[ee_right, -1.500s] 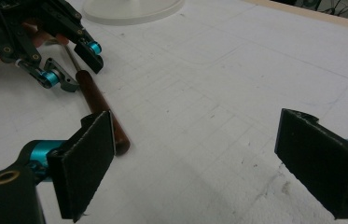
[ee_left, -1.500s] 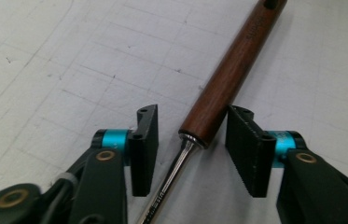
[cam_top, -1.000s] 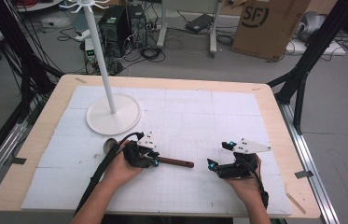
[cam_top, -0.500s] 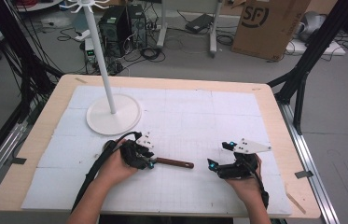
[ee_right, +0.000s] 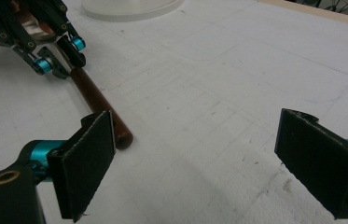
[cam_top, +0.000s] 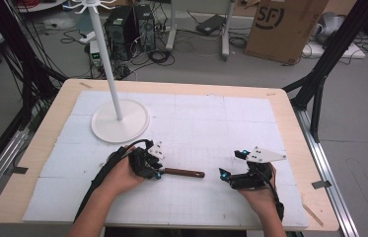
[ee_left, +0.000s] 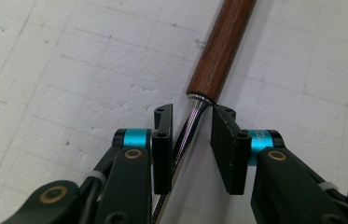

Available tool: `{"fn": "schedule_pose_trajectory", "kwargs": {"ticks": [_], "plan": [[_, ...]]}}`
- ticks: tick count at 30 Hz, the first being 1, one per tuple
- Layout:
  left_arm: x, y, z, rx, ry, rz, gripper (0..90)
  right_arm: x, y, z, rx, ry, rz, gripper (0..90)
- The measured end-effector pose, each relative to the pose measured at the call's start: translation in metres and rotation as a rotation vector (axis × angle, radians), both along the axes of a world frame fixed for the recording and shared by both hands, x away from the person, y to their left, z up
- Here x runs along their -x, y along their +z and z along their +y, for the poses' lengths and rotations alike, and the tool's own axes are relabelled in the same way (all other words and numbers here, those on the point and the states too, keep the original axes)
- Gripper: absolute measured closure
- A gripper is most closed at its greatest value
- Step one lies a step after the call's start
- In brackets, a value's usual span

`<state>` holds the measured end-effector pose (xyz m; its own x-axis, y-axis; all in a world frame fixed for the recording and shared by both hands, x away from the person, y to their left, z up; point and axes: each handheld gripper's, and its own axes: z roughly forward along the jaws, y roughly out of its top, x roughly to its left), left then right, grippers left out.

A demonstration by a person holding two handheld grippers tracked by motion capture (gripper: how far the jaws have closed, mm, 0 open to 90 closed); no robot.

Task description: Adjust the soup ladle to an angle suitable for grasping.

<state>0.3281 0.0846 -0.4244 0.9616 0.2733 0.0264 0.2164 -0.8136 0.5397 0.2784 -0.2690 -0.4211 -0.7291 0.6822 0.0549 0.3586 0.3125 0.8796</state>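
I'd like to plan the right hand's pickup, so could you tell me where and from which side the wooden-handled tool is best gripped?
Probably on the wooden handle, near its free rounded end. The tool lies flat and points toward the right gripper, whose jaws stand wide open. The left gripper already straddles the metal shank, so come from above, with the jaws across the round handle.

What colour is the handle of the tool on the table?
Dark reddish-brown wood handle, clearest in the left gripper view.
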Motion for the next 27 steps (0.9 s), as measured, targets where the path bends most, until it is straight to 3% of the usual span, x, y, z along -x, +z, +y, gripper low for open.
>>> {"fn": "schedule_pose_trajectory", "kwargs": {"ticks": [5, 6, 9, 27], "plan": [[0.0008, 0.0004, -0.0002, 0.002, -0.003, 0.01, 74.4, 0.0003, 0.0005, -0.0006, -0.004, -0.004, -0.003, 11.0], [0.0011, 0.0006, 0.0, -0.002, 0.004, 0.014, 79.5, 0.0003, 0.0006, -0.0011, -0.002, -0.002, -0.006, 11.0], [0.0007, 0.0017, 0.0023, 0.007, -0.002, 0.041, 83.5, 0.0001, 0.0004, -0.0007, -0.003, -0.002, -0.005, 11.0], [-0.0016, 0.0028, -0.0007, -0.031, 0.035, 0.043, 73.9, 0.0003, 0.0009, -0.0012, -0.004, -0.004, -0.003, 11.0]]}}
